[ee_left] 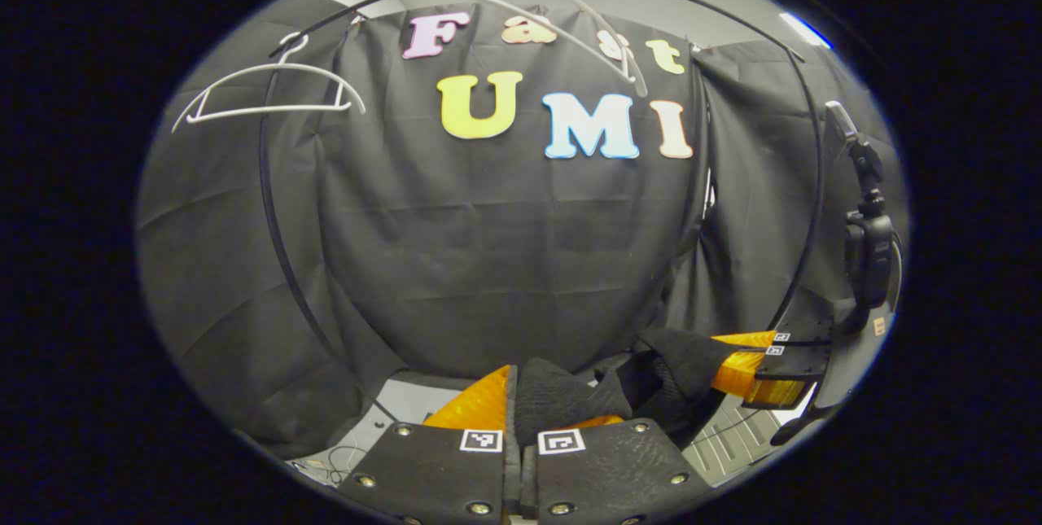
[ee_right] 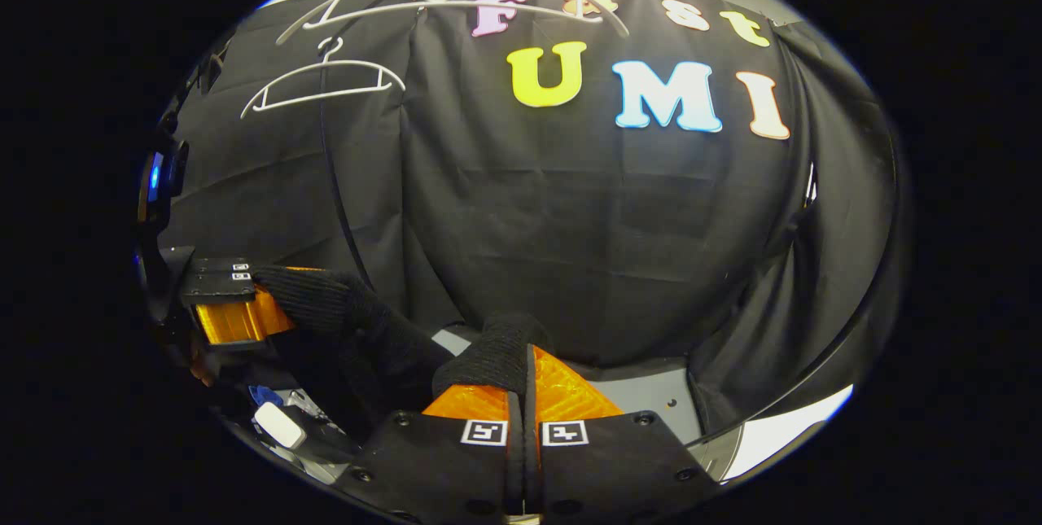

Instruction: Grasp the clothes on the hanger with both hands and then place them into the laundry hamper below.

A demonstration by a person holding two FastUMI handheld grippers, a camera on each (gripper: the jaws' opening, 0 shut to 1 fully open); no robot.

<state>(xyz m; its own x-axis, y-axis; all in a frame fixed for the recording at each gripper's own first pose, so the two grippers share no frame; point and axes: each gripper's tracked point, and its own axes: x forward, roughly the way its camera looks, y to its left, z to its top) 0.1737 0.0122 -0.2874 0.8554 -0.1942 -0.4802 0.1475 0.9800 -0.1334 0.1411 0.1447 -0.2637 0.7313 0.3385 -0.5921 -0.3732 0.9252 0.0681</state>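
Both grippers clamped on the black knit garment (ee_left: 570, 399). Left gripper (ee_left: 521, 419) has its fingers pressed together on one end, right gripper (ee_right: 521, 387) pinching the other end. Cloth stretches between them, low and near, in front of the booth wall. White hangers (ee_left: 269, 98) (bare) hang up high at far left on the black rail (ee_left: 273, 207).
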